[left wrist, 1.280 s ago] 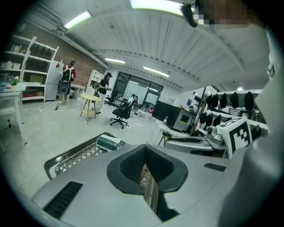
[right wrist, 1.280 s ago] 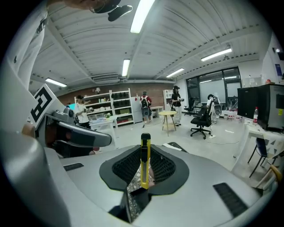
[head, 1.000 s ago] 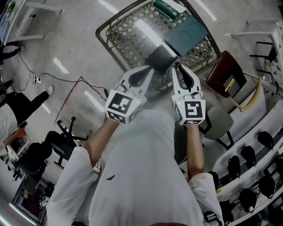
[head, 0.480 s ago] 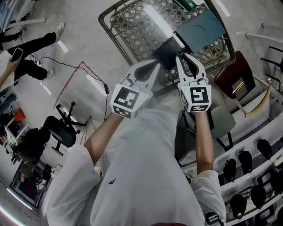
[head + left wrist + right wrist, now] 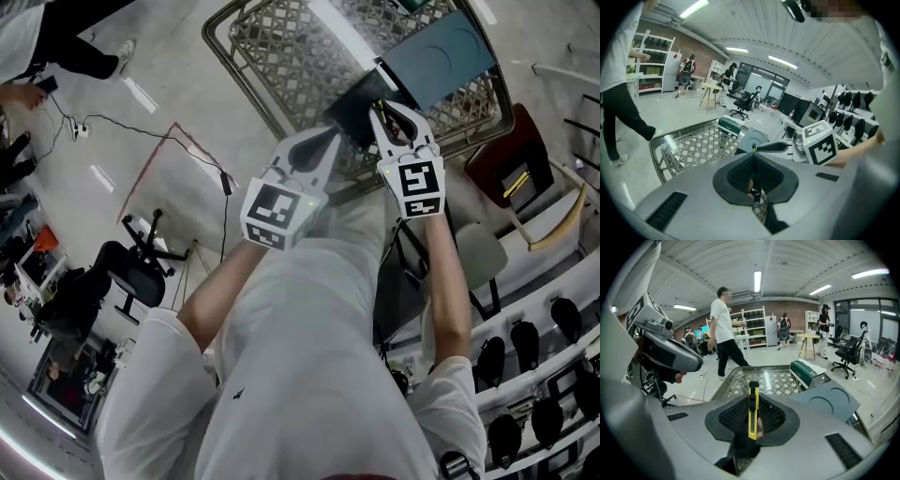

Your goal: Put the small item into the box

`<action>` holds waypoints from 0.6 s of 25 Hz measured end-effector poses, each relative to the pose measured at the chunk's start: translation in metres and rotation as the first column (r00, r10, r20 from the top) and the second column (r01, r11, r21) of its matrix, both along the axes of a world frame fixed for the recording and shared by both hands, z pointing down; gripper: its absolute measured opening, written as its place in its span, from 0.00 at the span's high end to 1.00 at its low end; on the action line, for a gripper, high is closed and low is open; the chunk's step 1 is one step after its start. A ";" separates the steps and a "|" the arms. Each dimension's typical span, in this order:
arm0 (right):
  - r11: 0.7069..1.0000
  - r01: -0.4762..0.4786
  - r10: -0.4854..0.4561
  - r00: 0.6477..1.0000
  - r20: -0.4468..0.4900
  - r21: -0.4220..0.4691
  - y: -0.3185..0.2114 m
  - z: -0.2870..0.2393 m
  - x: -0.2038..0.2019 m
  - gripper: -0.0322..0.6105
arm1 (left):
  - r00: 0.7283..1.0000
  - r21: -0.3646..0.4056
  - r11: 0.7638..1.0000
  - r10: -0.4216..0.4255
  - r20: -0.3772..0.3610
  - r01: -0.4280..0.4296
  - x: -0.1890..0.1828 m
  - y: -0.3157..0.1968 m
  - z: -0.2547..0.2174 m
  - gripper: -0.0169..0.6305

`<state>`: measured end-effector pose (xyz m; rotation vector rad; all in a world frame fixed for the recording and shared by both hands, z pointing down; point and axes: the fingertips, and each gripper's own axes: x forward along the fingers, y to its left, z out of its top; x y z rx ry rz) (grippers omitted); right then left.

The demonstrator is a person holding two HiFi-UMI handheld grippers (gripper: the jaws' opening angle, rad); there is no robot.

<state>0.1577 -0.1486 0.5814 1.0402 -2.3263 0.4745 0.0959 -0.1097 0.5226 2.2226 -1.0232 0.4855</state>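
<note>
Right claw (image 5: 382,114) is clamping an upright yellow knife (image 5: 752,408) over the tabletop's (image 5: 272,56) near edge. Left claw (image 5: 753,161) is sitting clenched just beside it; contents unclear. The box (image 5: 349,111) is lying open just beyond, lid (image 5: 439,54) toward the right edge.

knife (image 5: 752,411) in right gripper (image 5: 387,112) over box (image 5: 349,111) | box at basket (image 5: 246,89) edge | left gripper (image 5: 323,141) alongside

Knife (image 5: 752,414) yellow, black slider; box (image 5: 441,56) slate-blue; table (image 5: 279,49) grey lattice pattern.
</note>
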 end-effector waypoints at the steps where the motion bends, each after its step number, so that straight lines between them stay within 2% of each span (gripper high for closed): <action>1: 1.000 0.012 -0.012 1.000 -0.006 -0.008 0.001 0.006 -0.001 0.87 | 1.000 -0.005 1.000 0.001 0.001 -0.001 0.001 0.001 0.004 0.97; 7: 0.995 0.088 -0.090 0.994 -0.055 -0.042 0.003 0.037 -0.006 0.86 | 1.000 -0.027 1.000 -0.013 0.008 0.014 0.003 -0.001 0.025 0.97; 15: 0.982 0.129 -0.148 0.980 -0.136 -0.136 0.005 0.085 -0.003 0.86 | 0.999 -0.052 0.998 -0.037 0.012 0.037 0.001 -0.003 0.044 0.97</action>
